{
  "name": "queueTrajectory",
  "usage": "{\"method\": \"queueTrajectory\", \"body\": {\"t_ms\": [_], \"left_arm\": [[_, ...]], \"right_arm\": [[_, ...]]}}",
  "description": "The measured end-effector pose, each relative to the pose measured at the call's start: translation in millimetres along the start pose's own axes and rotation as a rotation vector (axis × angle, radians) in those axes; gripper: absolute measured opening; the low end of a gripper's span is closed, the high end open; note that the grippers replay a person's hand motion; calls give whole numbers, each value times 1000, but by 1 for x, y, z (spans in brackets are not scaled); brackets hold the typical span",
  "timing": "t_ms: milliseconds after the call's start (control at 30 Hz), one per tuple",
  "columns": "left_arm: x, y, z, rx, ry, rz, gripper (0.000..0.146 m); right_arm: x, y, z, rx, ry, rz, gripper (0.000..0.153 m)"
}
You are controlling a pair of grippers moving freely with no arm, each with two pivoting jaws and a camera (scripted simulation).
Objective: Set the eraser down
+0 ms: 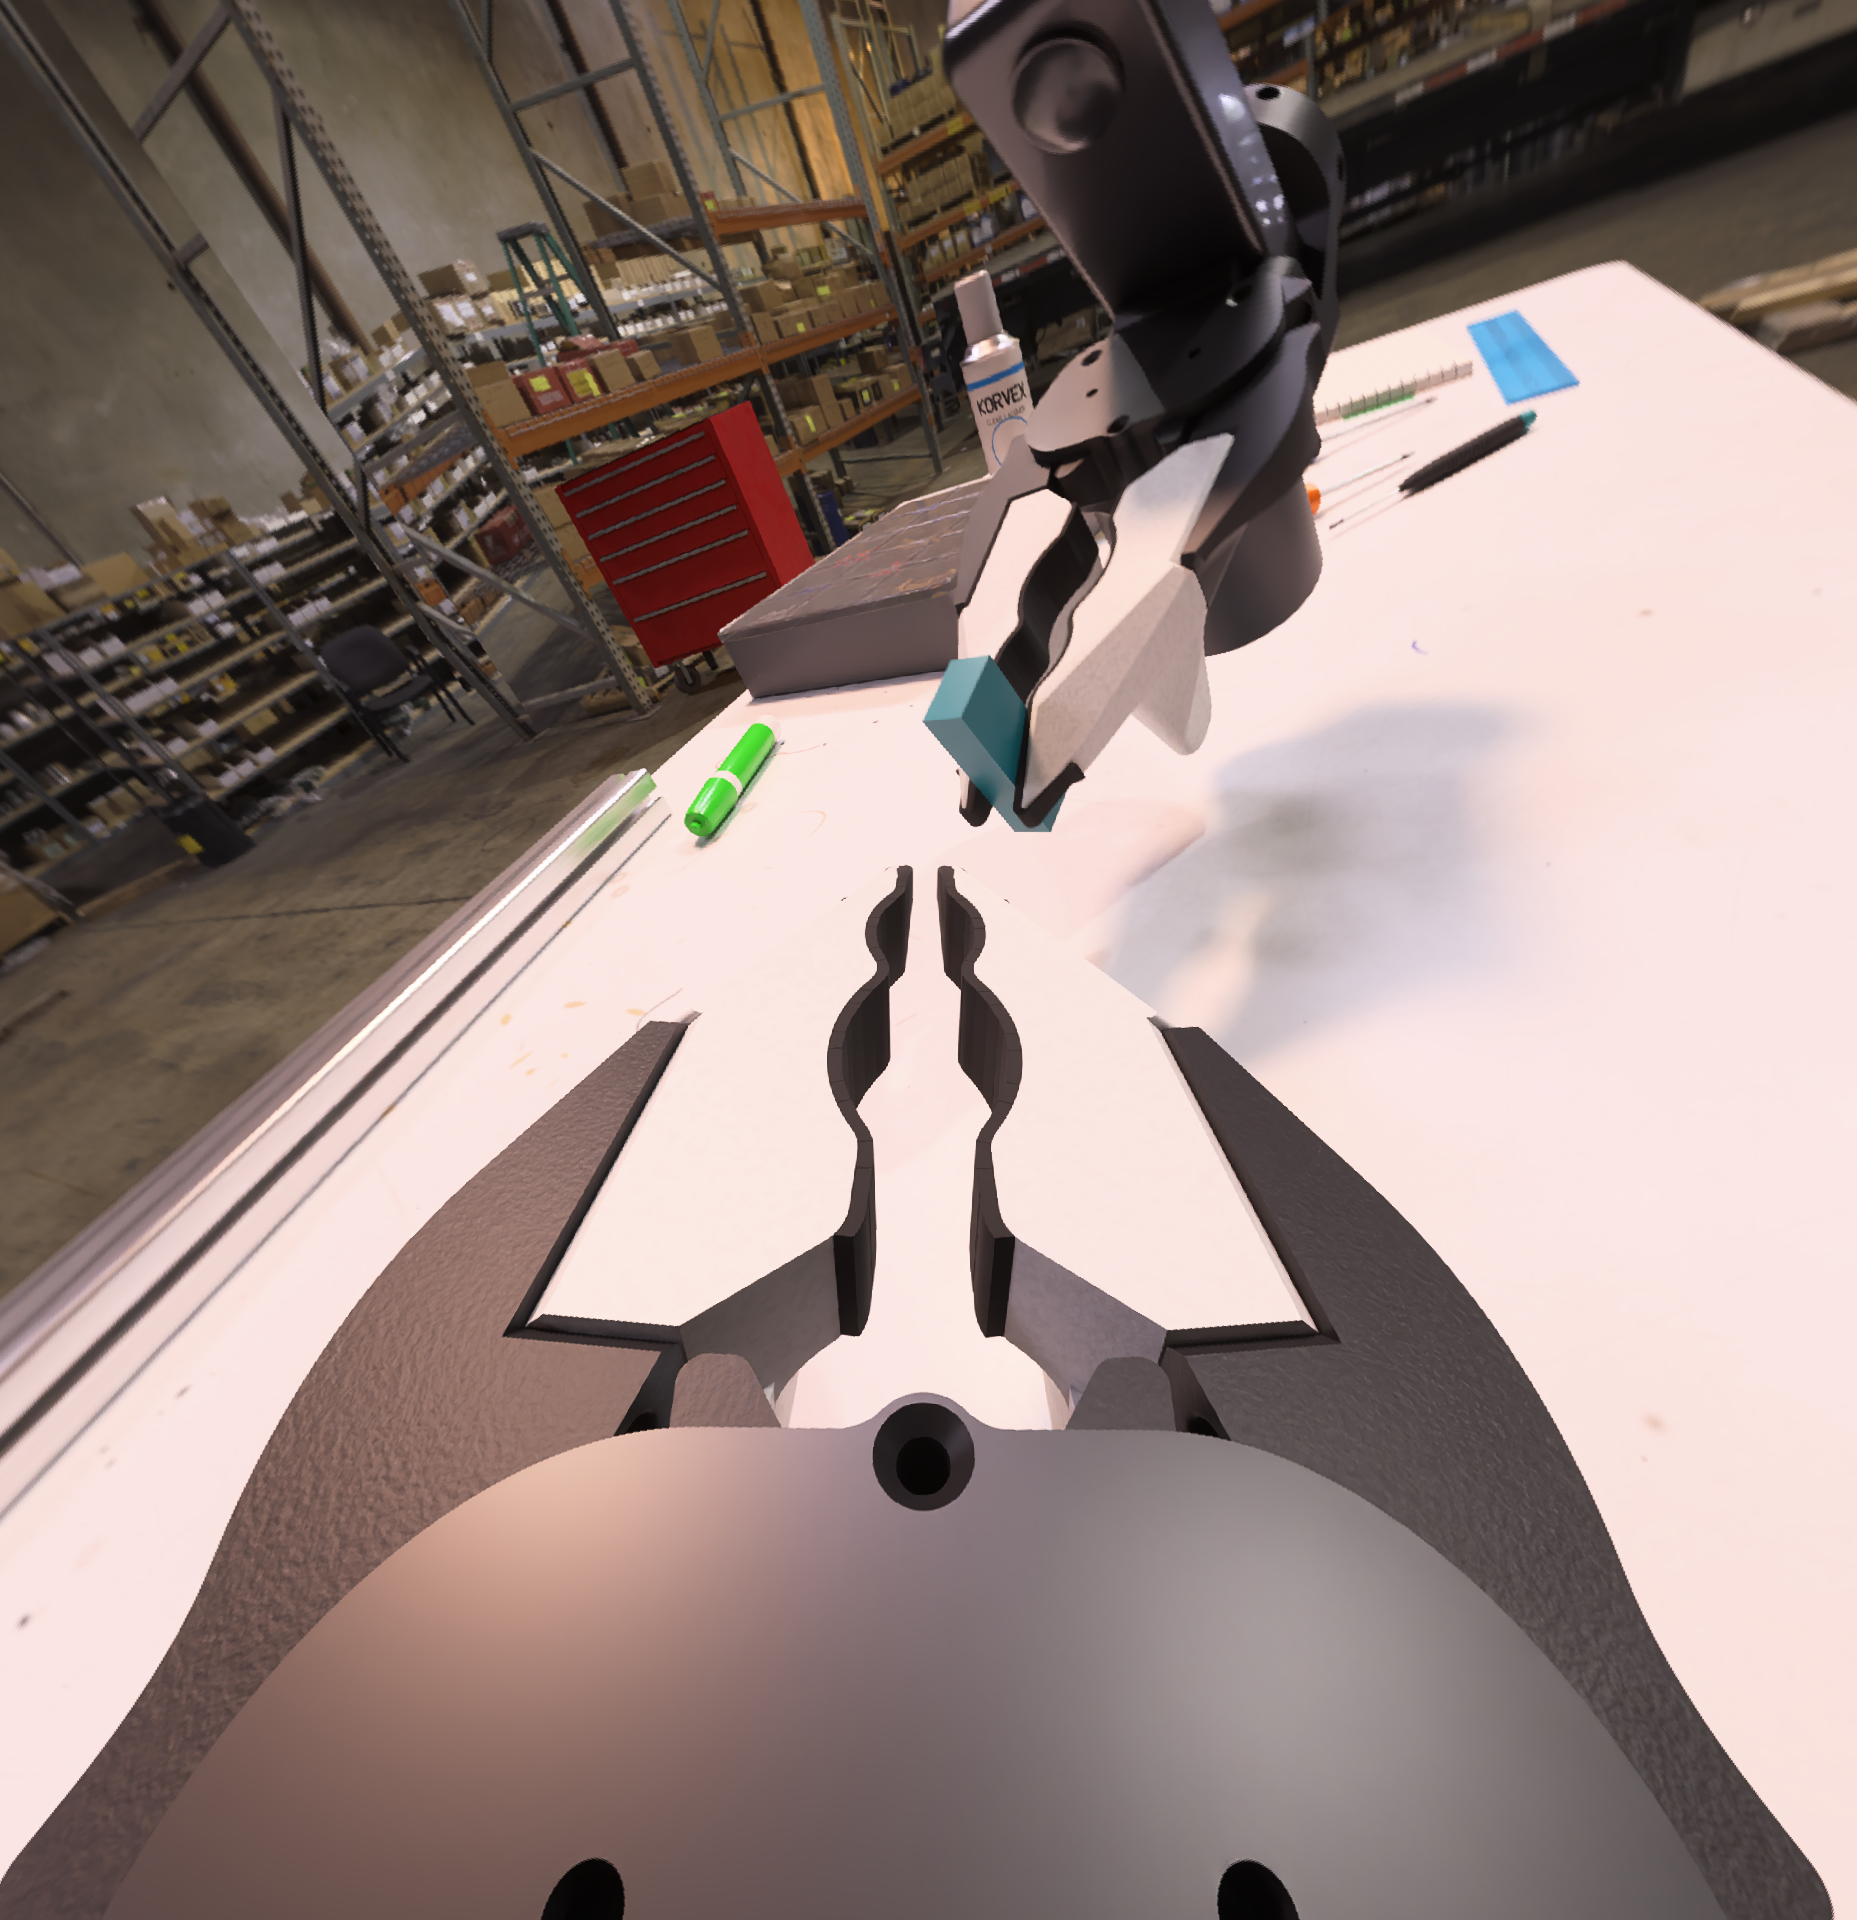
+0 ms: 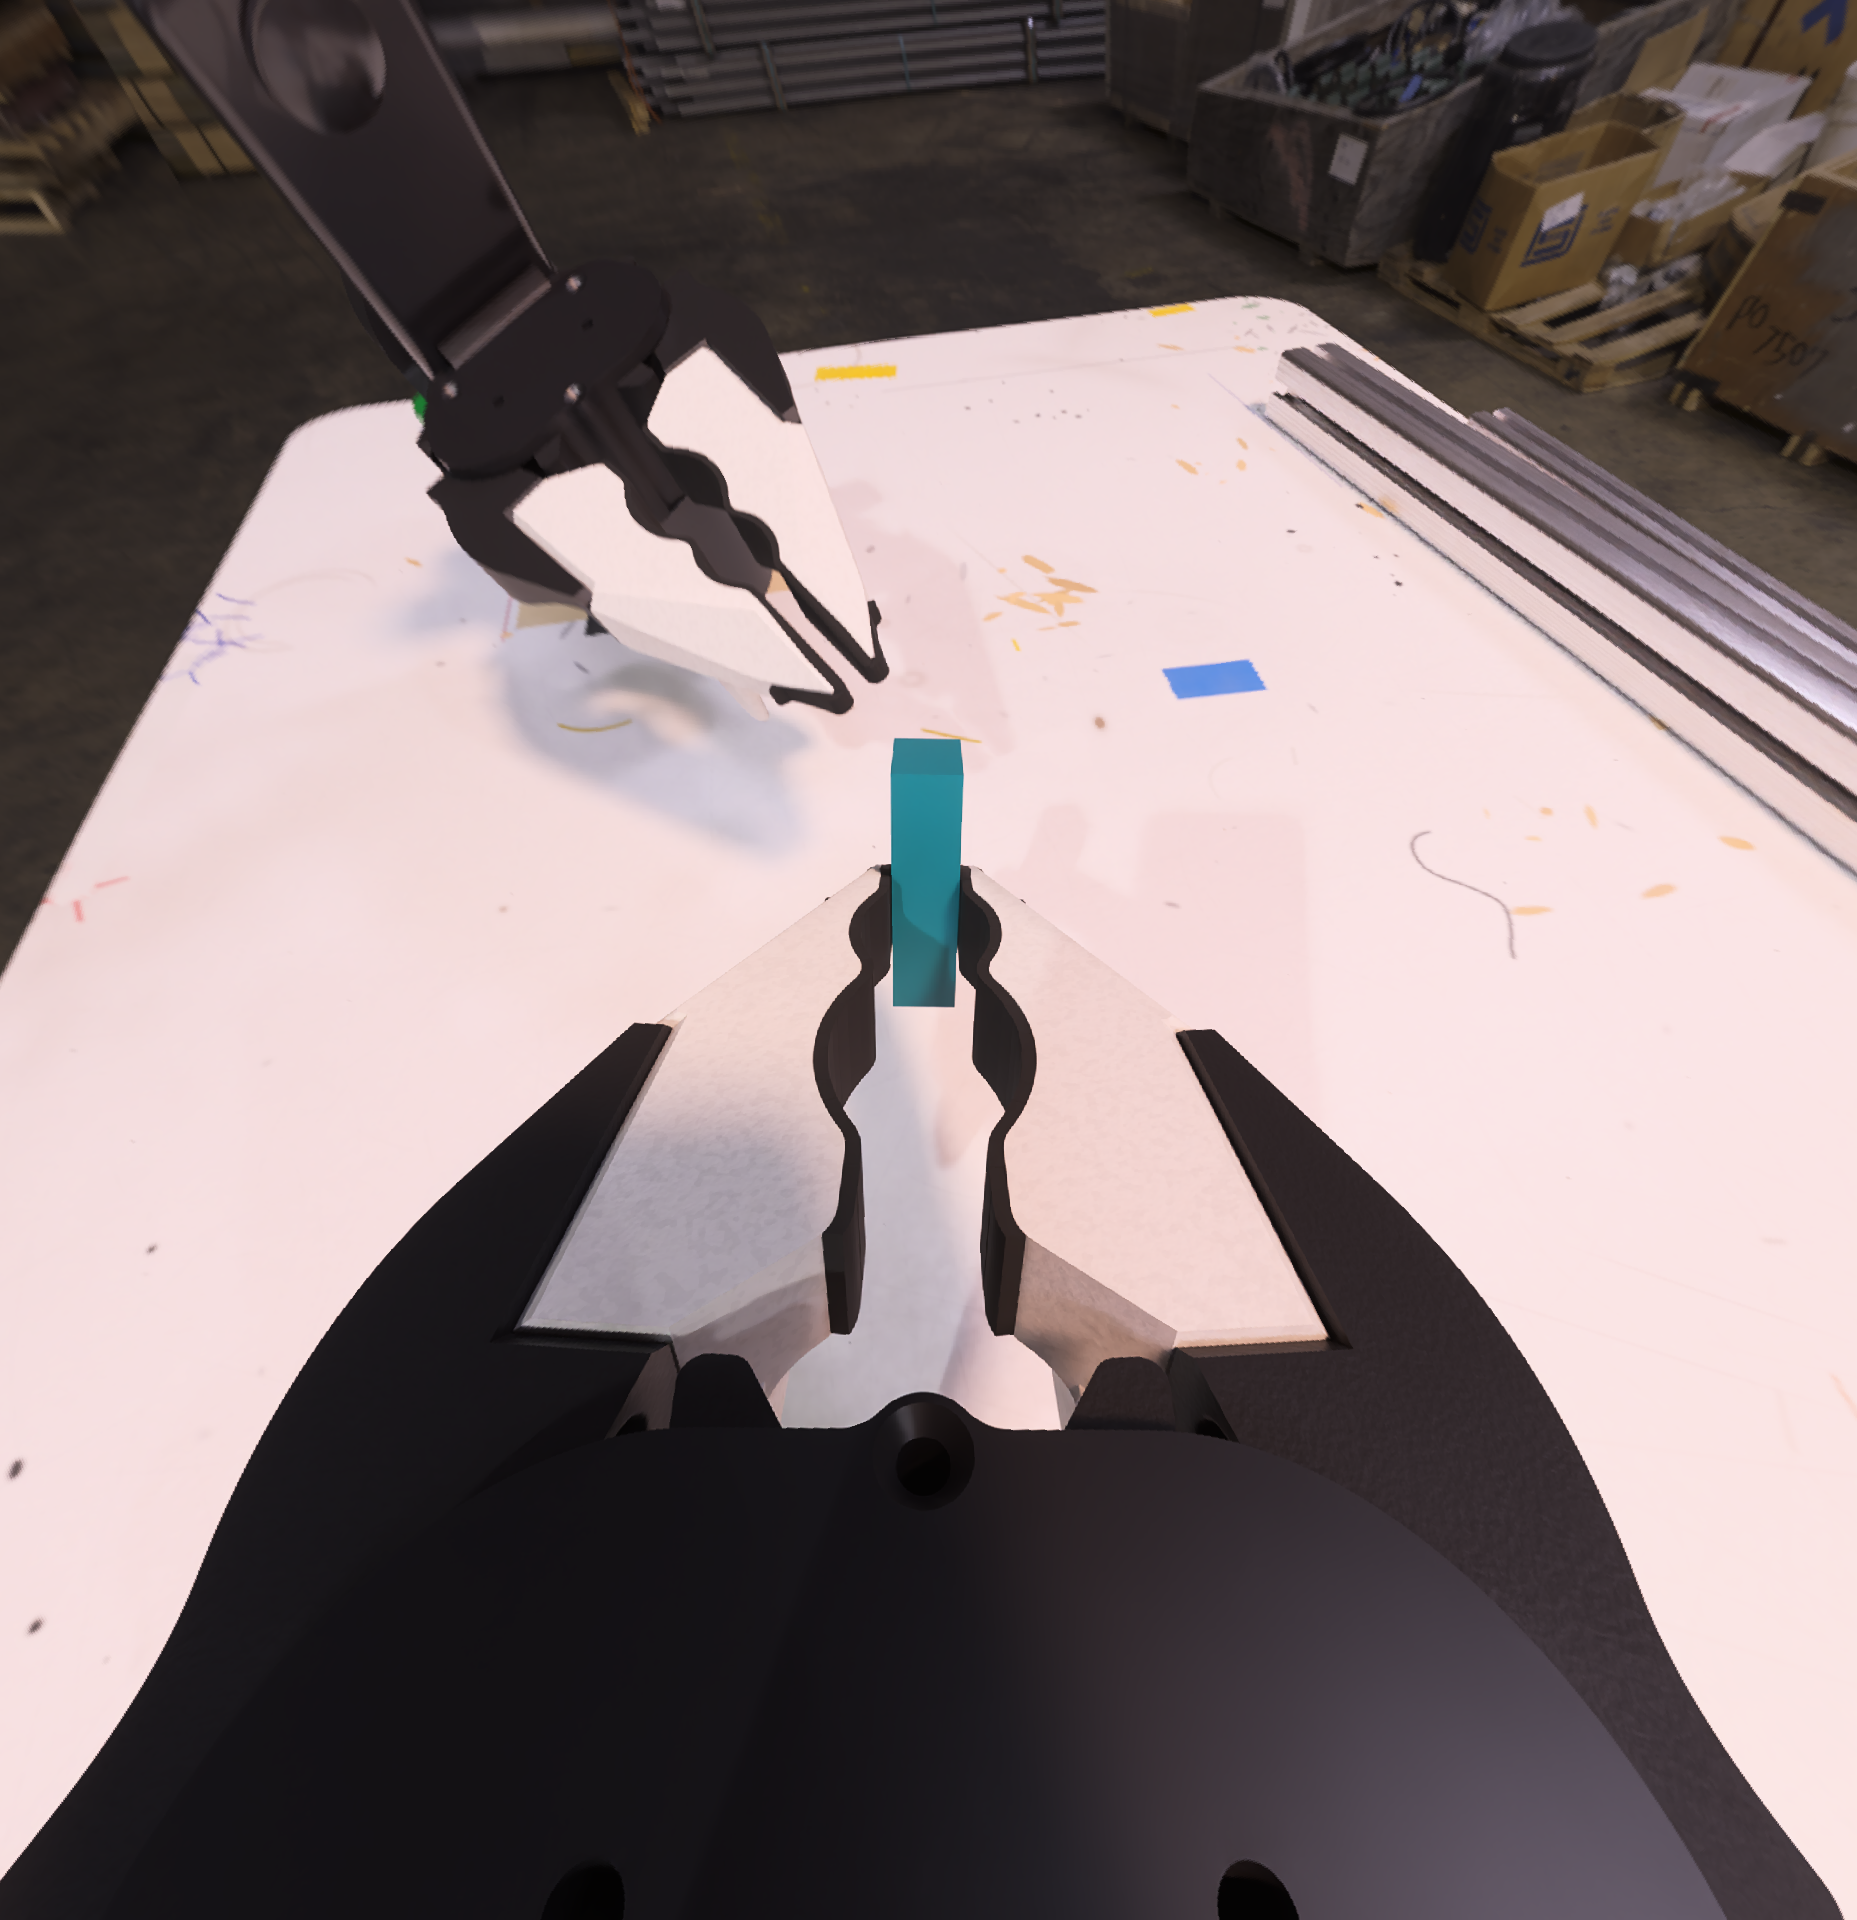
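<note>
In the left wrist view, the left claw (image 1: 924,873) hovered over the white surface (image 1: 1526,1039) with its tips drawn to a narrow gap and nothing between them. Just ahead, the right claw (image 1: 1007,805) pointed down and pinched a teal eraser (image 1: 971,717), which seemed to hang a little above the surface, near the edge where a green marker (image 1: 730,781) lay. In the right wrist view, the right claw (image 2: 925,883) gripped the eraser (image 2: 926,821) by its middle, its long axis running forward past the tips, towards the left claw (image 2: 859,686) close beyond. The right claw alone carried it, so setting it down likely meant lowering until the eraser met the surface (image 2: 1423,1143), then spreading the tips.
</note>
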State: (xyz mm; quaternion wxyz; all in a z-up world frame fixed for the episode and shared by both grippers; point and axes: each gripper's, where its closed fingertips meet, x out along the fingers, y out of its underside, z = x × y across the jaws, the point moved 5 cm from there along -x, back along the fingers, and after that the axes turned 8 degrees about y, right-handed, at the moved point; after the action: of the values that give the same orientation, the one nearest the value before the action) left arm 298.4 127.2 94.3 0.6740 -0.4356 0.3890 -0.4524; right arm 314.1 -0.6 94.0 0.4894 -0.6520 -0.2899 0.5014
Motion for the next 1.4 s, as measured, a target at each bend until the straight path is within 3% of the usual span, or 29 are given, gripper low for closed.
{"method": "queueTrajectory", "body": {"t_ms": [100,267,333,500,1133,1400], "left_arm": [[1,-3,-4,131,-22,7,5],[1,-4,-14,741,-105,208,4],[4,0,-18,916,-105,284,4],[7,4,-22,1100,-101,299,4],[7,21,-23,1047,-39,308,4],[8,28,-23,898,34,303,4]], "right_arm": [[0,0,1,36,-24,-4,11],[-2,0,-2,20,-74,150,11],[-2,-2,-3,-24,-81,222,11],[5,5,-4,-91,-111,374,11],[15,20,-5,-62,-136,321,11],[20,28,-4,-68,-115,329,11]]}}
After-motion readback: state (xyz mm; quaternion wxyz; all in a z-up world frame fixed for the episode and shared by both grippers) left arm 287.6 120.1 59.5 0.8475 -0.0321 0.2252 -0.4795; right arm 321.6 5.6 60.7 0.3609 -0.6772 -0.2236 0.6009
